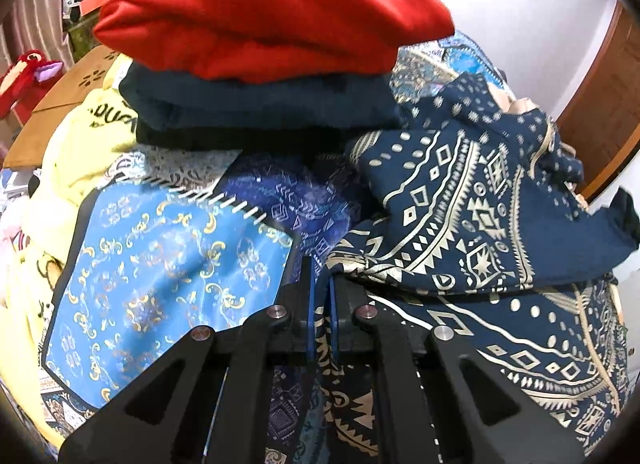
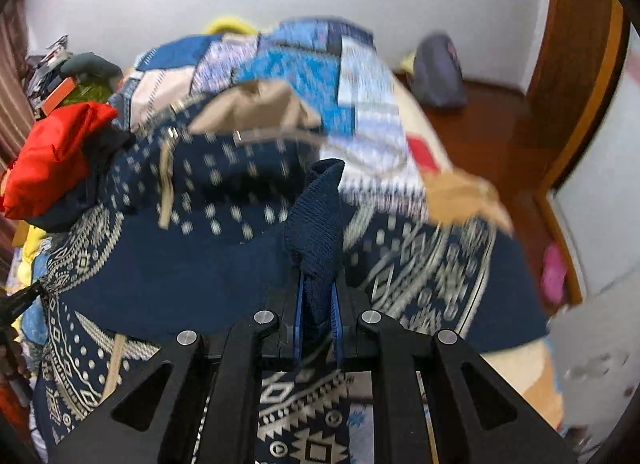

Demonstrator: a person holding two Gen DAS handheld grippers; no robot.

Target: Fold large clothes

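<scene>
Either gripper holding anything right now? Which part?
Both hold the navy patterned hoodie: right gripper pinches a ribbed cuff; left gripper pinches an edge of its patterned fabric.

The patchwork quilt [image 2: 304, 64] is motion-blurred (pattern unreadable), and the yellow cloth's [image 1: 72, 152] lettering is cut off.

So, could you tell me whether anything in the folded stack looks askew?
Yes: the red folded garment on top sits skewed, overhanging the dark blue folded one beneath it on the right, so their edges do not line up.
</scene>
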